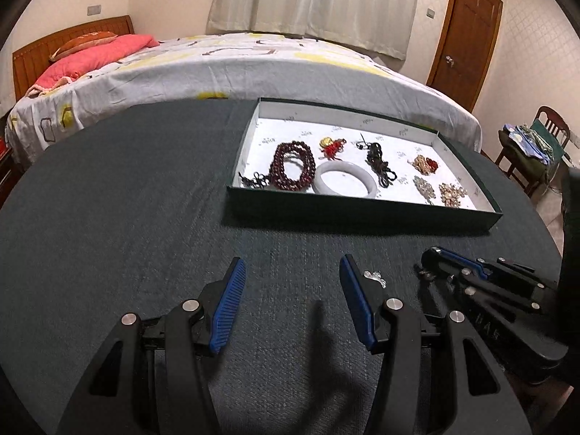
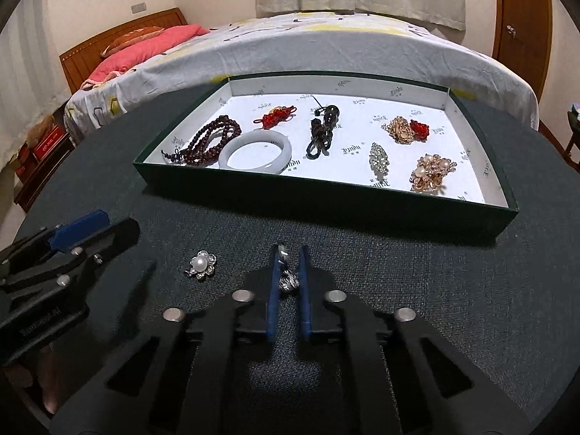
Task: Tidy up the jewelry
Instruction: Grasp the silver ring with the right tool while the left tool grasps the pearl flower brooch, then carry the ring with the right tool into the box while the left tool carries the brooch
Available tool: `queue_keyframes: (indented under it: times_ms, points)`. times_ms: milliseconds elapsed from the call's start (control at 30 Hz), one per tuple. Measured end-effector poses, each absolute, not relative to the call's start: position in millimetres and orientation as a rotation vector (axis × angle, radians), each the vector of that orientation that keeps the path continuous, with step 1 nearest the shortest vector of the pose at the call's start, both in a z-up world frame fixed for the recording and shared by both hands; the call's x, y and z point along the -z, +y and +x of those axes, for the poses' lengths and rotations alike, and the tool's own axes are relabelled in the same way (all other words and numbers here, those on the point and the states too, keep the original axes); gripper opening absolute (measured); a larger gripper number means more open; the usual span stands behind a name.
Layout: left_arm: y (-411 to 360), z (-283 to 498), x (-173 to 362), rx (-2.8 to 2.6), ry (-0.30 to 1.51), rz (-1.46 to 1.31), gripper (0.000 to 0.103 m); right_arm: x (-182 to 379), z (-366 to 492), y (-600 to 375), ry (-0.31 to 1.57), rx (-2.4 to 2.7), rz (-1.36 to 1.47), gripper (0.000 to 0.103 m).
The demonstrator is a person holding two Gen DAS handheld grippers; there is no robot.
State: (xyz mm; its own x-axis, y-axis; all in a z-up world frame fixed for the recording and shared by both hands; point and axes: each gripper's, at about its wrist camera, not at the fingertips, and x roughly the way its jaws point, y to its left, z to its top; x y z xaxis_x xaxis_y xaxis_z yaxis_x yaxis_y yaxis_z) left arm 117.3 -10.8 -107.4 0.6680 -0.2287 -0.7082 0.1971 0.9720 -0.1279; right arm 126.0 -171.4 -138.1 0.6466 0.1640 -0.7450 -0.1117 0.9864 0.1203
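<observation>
Right gripper [image 2: 290, 253] pinched on small silver brooch [image 2: 289, 280], low over dark table [image 2: 417, 290]. Lift straight; carry over near wall of green tray [image 2: 326, 199]; set on bare lining. Left gripper [image 1: 291, 272] half-open, empty, just beside pearl flower brooch [image 2: 202, 265]; take that after.

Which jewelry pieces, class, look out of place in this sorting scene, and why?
Two pieces lie outside the green tray. A pearl flower brooch sits loose on the dark tablecloth, near the left tool, which is open. A small silver piece is pinched in the shut right tool. Everything else lies inside the tray.
</observation>
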Motion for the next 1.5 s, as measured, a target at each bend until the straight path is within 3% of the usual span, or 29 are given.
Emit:
queue_keyframes:
  times_ms: [467, 867, 1500]
  points:
    - [-57.9, 116.1, 118.9, 0.338, 0.833, 0.002, 0.052, 121.7, 107.0, -224.9, 0.801, -0.088, 0.126, 0.004]
    - [-68.7, 121.1, 127.5, 0.350, 0.879, 0.027, 0.017, 124.2, 99.2, -239.8, 0.794, -0.091, 0.166, 0.004]
    - [-56.3, 122.8, 88.4, 0.368, 0.771, -0.016, 0.017, 96.5, 102.2, -232.8, 0.728, -0.114, 0.154, 0.004]
